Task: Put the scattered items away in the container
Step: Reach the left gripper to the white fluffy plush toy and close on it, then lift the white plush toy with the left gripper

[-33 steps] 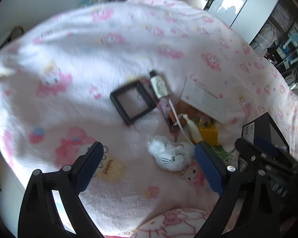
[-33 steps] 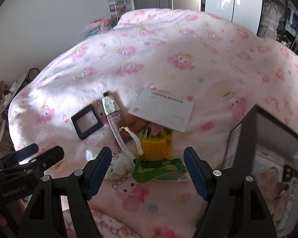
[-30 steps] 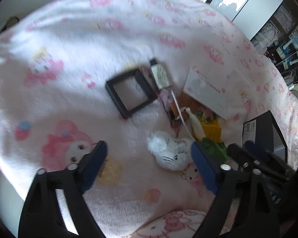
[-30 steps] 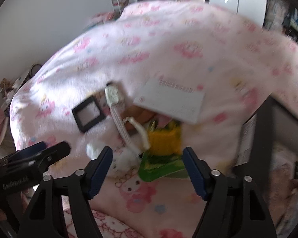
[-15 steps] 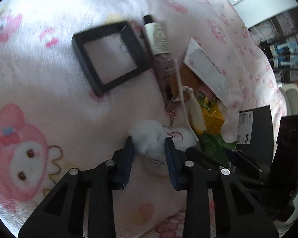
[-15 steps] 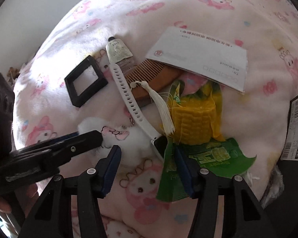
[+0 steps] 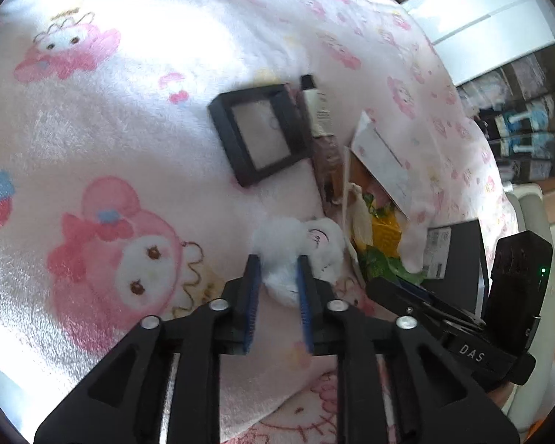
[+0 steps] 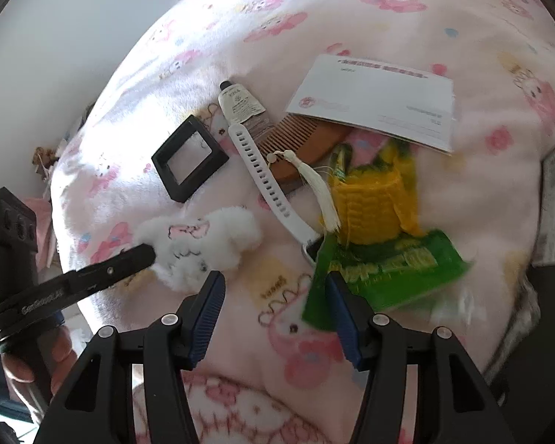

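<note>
— White fluff is squeezed between the pads of the left tongs: they are clenched on the plush cat toy, low on its near end, and it looks to rest on the pink blanket. What makes this grip good?

— Hold the pinch deep in the body, not in loose fur, I'd judge, and lift straight so the white watch strap lying just beside it isn't dragged along.

— And the right tongs?

— Released, jaws apart, empty, hovering low with the right pad against the edge of the green snack packet; the toy sits just left of them.

— Farther off?

— Yellow knitted piece, wooden comb, black square frame, tube, white envelope. The black container stands open at the right, near the packet
</note>
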`<action>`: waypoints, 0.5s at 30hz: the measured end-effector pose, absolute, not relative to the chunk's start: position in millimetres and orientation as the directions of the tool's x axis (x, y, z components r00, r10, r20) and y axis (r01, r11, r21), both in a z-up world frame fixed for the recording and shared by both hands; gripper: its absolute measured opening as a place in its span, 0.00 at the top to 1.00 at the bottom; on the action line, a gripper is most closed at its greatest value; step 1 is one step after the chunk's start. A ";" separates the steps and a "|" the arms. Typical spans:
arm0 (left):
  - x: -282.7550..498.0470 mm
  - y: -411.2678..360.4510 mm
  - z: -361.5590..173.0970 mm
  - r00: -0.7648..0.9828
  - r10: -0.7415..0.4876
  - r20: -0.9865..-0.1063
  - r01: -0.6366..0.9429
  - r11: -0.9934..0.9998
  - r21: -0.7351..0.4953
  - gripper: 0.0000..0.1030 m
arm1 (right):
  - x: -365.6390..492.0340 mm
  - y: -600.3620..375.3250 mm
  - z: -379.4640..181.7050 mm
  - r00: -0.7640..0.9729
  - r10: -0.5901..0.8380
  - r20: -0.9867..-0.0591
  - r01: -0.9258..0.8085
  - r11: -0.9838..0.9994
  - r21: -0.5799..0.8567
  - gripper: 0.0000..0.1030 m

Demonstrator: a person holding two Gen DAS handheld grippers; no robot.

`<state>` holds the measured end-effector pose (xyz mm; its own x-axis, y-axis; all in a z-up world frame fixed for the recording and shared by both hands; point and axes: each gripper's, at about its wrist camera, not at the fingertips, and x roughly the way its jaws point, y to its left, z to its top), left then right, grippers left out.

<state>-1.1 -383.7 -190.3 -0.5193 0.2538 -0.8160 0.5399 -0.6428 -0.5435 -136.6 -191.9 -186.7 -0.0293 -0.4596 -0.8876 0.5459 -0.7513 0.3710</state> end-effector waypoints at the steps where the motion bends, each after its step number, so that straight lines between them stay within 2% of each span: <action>1: -1.5 -385.0 -191.4 -0.521 0.255 -0.814 0.536 -0.645 -0.545 0.66 | -139.3 -196.8 -187.6 -0.011 -0.467 -0.884 0.546 -0.744 0.386 0.48; 2: -2.1 -386.3 -192.5 -0.528 0.255 -0.810 0.532 -0.644 -0.550 0.58 | -143.9 -202.0 -188.5 0.001 -0.465 -0.885 0.545 -0.742 0.390 0.47; 3: -4.8 -386.1 -195.3 -0.530 0.251 -0.810 0.534 -0.643 -0.548 0.56 | -145.5 -209.9 -191.2 0.011 -0.458 -0.889 0.556 -0.736 0.386 0.46; 8: -16.3 -387.1 -212.5 -0.511 0.234 -0.827 0.556 -0.644 -0.526 0.57 | -148.9 -236.2 -199.3 0.018 -0.423 -0.906 0.601 -0.720 0.348 0.44; 10: -17.8 -386.6 -215.7 -0.515 0.235 -0.824 0.556 -0.641 -0.530 0.63 | -151.0 -244.0 -205.6 0.024 -0.410 -0.912 0.596 -0.727 0.342 0.44; 12: -19.7 -385.9 -218.6 -0.522 0.251 -0.815 0.548 -0.634 -0.545 0.72 | -147.6 -251.3 -207.1 0.008 -0.392 -0.920 0.606 -0.730 0.316 0.44; 14: -19.9 -387.0 -219.8 -0.525 0.264 -0.809 0.544 -0.627 -0.557 0.72 | -141.9 -258.2 -207.1 -0.022 -0.385 -0.923 0.630 -0.722 0.286 0.45; 15: -18.3 -387.5 -218.7 -0.530 0.272 -0.803 0.541 -0.621 -0.567 0.75 | -141.3 -258.6 -207.7 -0.023 -0.384 -0.923 0.625 -0.726 0.287 0.46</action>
<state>-18.3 -387.5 -218.7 -0.5299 0.2718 -0.8033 0.5407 -0.6215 -0.5670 -141.3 -258.6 -207.7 -0.0226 -0.3839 -0.9231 0.6254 -0.7258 0.2865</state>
